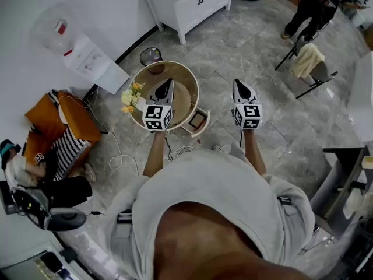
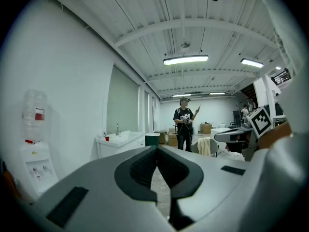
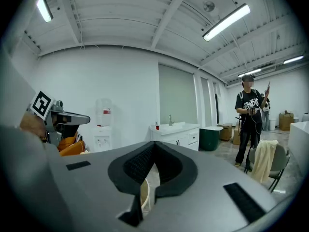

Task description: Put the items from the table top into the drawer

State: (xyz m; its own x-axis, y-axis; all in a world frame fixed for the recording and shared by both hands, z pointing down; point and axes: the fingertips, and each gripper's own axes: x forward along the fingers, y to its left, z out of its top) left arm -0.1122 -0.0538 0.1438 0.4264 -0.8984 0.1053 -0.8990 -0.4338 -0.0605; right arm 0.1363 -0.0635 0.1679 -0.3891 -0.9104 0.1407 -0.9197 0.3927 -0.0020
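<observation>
Closest to us in the head view is our grey hooded top [image 1: 215, 191], which hides what is right under us. Past it, the left gripper [image 1: 168, 83] hangs over the round pale wooden table [image 1: 185, 77] and covers part of its top. We see a bunch of yellow and white flowers [image 1: 130, 96] at the table's left edge. The small wooden drawer [image 1: 197, 120] is open, but what is inside is too small to tell. The right gripper [image 1: 238, 85] is over the grey stone floor [image 1: 233, 39] beside the table.

The left gripper view shows jaws pressed together on nothing, looking at a white sink cabinet [image 2: 120, 144].

The right gripper view shows jaws together and empty too, with a pale curved rim [image 3: 146, 195] peeking under them.
</observation>
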